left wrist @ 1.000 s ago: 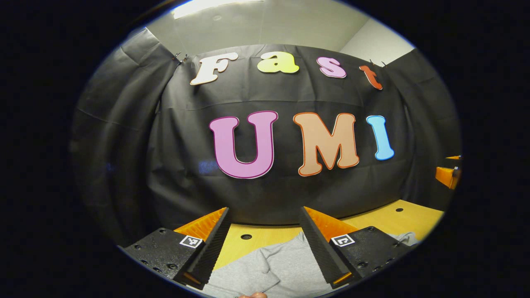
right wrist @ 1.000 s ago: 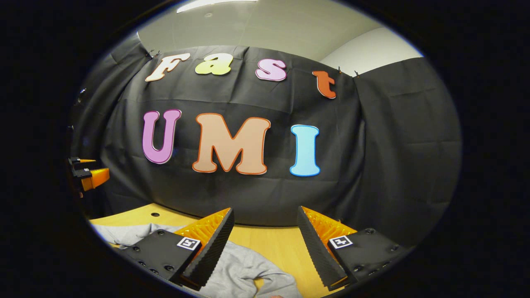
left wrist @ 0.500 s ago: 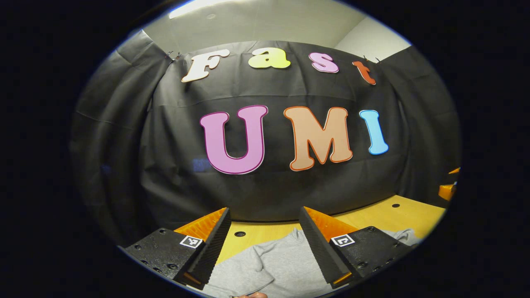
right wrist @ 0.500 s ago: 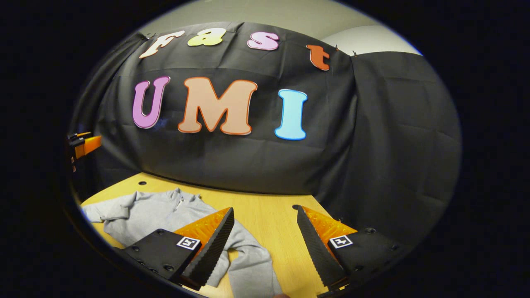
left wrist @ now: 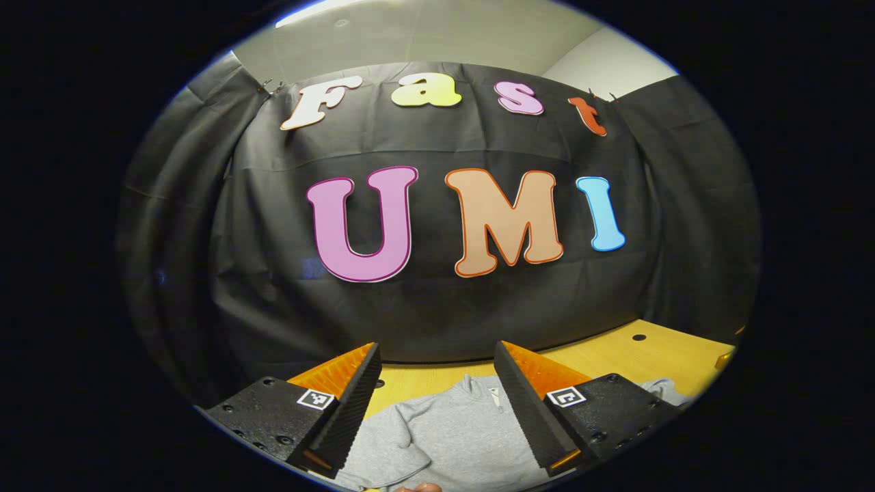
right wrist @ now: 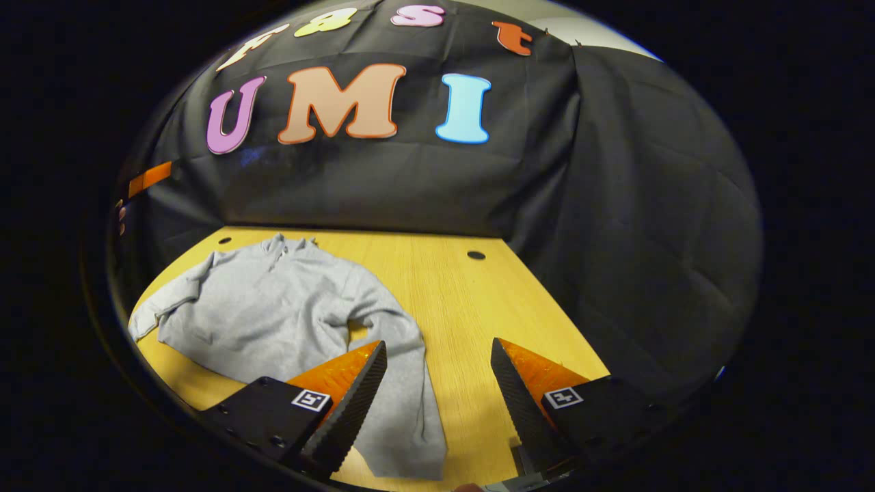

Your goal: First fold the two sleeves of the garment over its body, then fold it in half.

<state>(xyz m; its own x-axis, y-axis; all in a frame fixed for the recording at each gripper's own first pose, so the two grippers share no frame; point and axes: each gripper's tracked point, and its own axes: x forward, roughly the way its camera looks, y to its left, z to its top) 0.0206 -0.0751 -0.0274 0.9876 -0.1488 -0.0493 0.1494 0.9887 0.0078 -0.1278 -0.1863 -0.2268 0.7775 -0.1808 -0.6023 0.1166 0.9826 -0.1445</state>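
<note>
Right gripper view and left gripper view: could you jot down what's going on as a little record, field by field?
garment: grey sweatshirt, lying flat and spread out, not yet folded
sleeve nearest the right gripper: runs down toward the camera, lying on the table beside the body, not over it
other sleeve: stretched out to the far side
surface: wooden table with small round holes
right gripper: open, above the table, holding nothing
left gripper: open, above the sweatshirt, holding nothing
backdrop: black cloth wall

Left gripper view level, wallward; right gripper view downward; shared garment (right wrist: pixel 287 307).
</note>
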